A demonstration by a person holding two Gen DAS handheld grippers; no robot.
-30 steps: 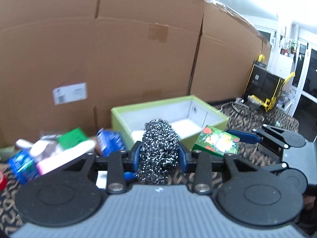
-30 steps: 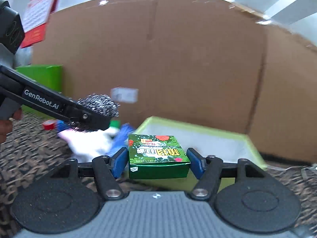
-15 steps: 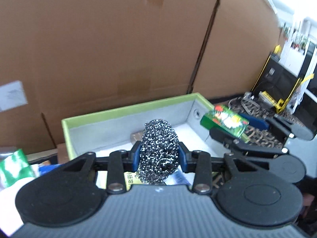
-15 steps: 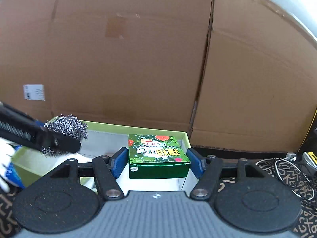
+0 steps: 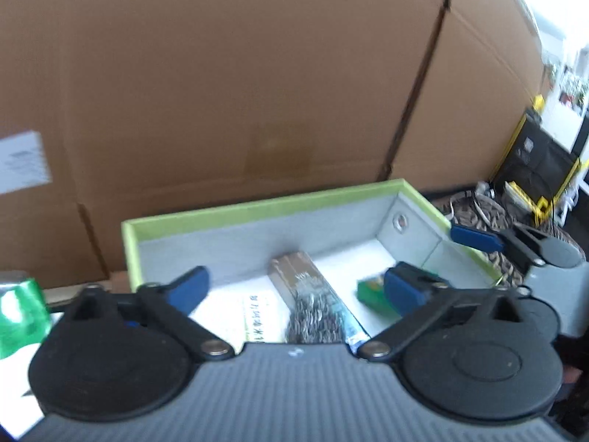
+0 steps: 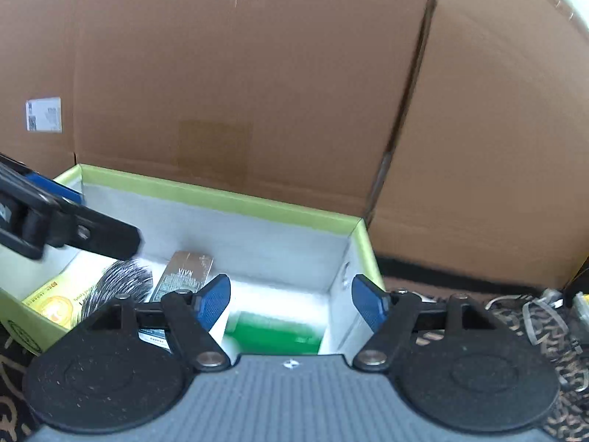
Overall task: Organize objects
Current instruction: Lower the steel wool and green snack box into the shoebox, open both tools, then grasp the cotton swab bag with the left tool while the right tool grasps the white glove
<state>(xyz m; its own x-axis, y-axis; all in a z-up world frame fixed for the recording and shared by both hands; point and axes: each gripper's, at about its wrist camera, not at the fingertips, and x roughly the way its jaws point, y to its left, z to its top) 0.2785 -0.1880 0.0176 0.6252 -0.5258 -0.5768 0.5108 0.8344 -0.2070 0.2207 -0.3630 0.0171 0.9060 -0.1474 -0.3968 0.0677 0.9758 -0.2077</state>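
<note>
Hovering over the lime-green cardboard box with the grey-white lining (image 6: 221, 199), I have both pairs of fingers spread wide and holding nothing. My left gripper (image 5: 294, 287) hangs above the steel-wool scouring pad of shiny dark wire (image 5: 313, 316), which lies on the box floor against a flat brown-silver packet (image 5: 294, 272); from the right view the scouring pad (image 6: 117, 287) sits at the left end. My right gripper (image 6: 291, 300) is above the small green printed carton (image 6: 272, 331), lying at the right end of the box; the left view shows that carton (image 5: 371, 294) blurred.

I judge the box to be the collecting place, with soft and flat things laid side by side so nothing stacks.

Lettering on the packet (image 6: 184, 276) reads roughly "VIVA", though I cannot be sure. A yellow-green packet (image 6: 51, 302) under the pad carries printing too small to read. A white shipping label (image 6: 44, 114) sticks to the brown corrugated cardboard wall (image 6: 257, 73) behind. More goods, including a green packet (image 5: 18, 305), wait outside on the patterned worktop (image 6: 533, 331).
</note>
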